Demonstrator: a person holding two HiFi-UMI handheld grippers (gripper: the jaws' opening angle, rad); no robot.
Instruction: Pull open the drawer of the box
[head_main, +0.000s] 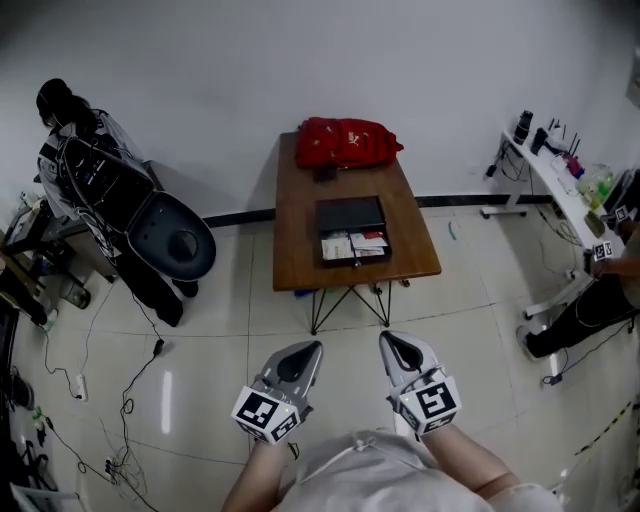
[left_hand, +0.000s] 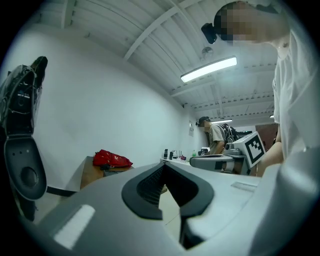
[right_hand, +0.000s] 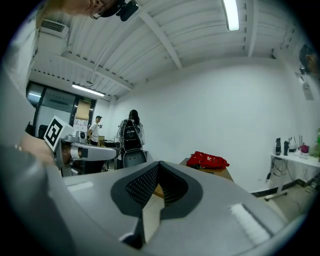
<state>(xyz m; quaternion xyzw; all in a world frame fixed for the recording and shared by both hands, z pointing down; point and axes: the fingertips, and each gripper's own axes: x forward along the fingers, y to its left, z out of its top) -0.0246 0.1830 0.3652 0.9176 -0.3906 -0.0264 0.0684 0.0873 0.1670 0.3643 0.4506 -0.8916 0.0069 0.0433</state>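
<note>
Black box (head_main: 350, 214) sits mid-table (head_main: 298, 250); its drawer (head_main: 355, 247) looks already drawn out toward the person, papers showing, so the task seems done. Left gripper (head_main: 303, 350) and right gripper (head_main: 391, 342) hang near the body, well apart from the table, jaws together and empty.

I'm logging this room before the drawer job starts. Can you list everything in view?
table: one, brown wood, centre of the floor
box: one, black, middle of the table, its near part open on white and red items
bag: one, red, far end of the table
office chair: one, black, left of the table, dark gear draped on it
desk: one, white, at the right, small items on top
cables: several, black, on the floor at left
person: one, dark trousers, right edge
left tongs: one, grey, shut, empty
right tongs: one, grey, shut, empty
</note>
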